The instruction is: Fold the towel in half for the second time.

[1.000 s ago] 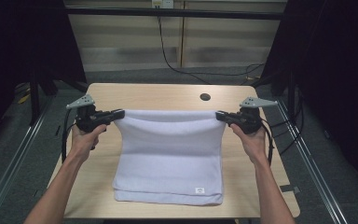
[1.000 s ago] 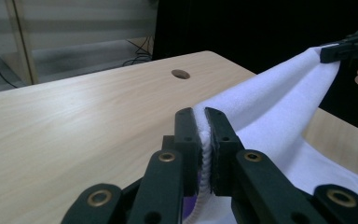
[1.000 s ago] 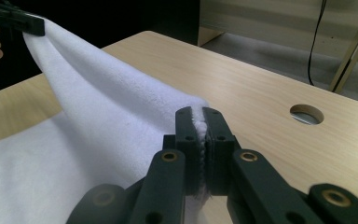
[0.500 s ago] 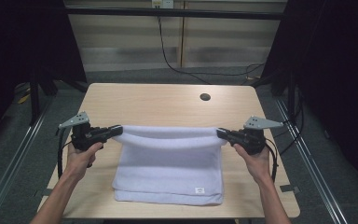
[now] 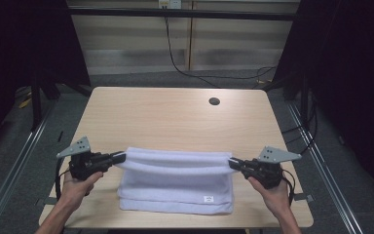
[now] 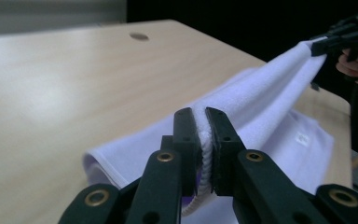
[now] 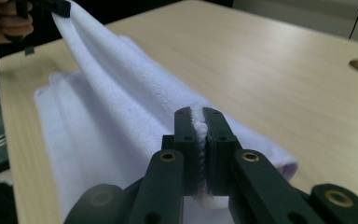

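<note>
A white towel (image 5: 175, 183) lies on the near half of the wooden table (image 5: 175, 117), its far edge lifted and stretched between both grippers. My left gripper (image 5: 118, 157) is shut on the towel's left corner (image 6: 201, 135). My right gripper (image 5: 233, 163) is shut on the right corner (image 7: 199, 128). The lifted edge (image 5: 175, 160) hangs a little above the layers lying beneath. A small label (image 5: 208, 199) shows near the towel's front right corner. In the left gripper view the other gripper (image 6: 340, 39) holds the far end; in the right gripper view the other gripper (image 7: 51, 7) does the same.
A round cable hole (image 5: 214, 101) sits in the table's far right part. The far half of the tabletop is bare wood. Black cables (image 5: 190, 63) run along the floor behind the table. Metal rails (image 5: 24, 146) flank both sides.
Both grippers have carried the towel's far edge toward me, from the table's middle to over the near half. The towel now lies doubled over itself.
</note>
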Motion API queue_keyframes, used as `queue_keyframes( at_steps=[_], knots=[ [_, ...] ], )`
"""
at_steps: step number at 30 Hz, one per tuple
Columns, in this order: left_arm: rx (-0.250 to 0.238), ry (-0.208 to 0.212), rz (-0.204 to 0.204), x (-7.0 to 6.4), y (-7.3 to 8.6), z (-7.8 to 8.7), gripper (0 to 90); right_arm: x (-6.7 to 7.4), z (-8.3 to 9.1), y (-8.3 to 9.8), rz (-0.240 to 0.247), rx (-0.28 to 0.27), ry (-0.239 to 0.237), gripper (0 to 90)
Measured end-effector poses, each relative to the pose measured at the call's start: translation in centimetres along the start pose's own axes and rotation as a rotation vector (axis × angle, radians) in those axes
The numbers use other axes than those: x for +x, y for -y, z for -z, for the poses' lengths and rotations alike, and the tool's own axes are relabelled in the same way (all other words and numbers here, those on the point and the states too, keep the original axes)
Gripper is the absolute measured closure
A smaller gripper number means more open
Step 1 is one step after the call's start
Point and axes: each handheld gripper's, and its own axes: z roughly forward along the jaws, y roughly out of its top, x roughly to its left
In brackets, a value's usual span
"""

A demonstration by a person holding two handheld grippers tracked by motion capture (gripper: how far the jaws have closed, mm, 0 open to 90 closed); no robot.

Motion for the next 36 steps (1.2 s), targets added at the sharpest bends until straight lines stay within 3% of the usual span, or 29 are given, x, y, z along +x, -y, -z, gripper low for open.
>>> queue_keyframes(
  at_steps=[11, 15, 19, 22, 25, 27, 30, 33, 35, 36],
  knots=[
    [0.097, 0.039, 0.016, -1.7, 4.0, 0.5, 81.6, 2.6, 0.4, 4.2, -0.012, 0.133, -0.035, 81.9],
    [0.136, 0.051, 0.0, -2.5, 5.0, 0.8, 79.1, 3.5, 0.7, 5.7, -0.018, 0.185, -0.047, 78.5],
    [0.169, 0.061, 0.004, -3.1, 6.1, 1.3, 74.5, 4.0, 1.1, 6.7, -0.033, 0.202, -0.054, 73.3],
    [0.164, 0.096, 0.0, -3.8, 6.3, 1.9, 70.1, 4.3, 1.4, 7.1, -0.044, 0.207, -0.076, 72.4],
    [0.146, 0.098, -0.004, -4.4, 6.2, 2.7, 63.0, 4.7, 1.9, 7.2, -0.05, 0.188, -0.07, 68.2],
    [0.125, 0.074, 0.01, -4.2, 5.9, 2.8, 57.6, 4.7, 2.2, 6.9, -0.063, 0.158, -0.061, 65.9],
    [0.099, 0.001, 0.057, -2.9, 4.8, 2.1, 50.1, 4.1, 2.1, 6.0, -0.067, 0.132, -0.028, 60.1],
    [0.113, -0.058, 0.081, -1.2, 3.6, 1.1, 43.3, 3.1, 1.5, 4.9, -0.081, 0.113, 0.002, 52.2],
    [0.143, -0.076, 0.073, -0.1, 3.1, 0.6, 40.8, 2.2, 0.9, 4.2, -0.104, 0.106, 0.011, 49.5],
    [0.145, -0.107, 0.082, 0.4, 2.8, 0.4, 39.5, 1.7, 0.7, 3.9, -0.106, 0.101, 0.026, 48.1]
  ],
)
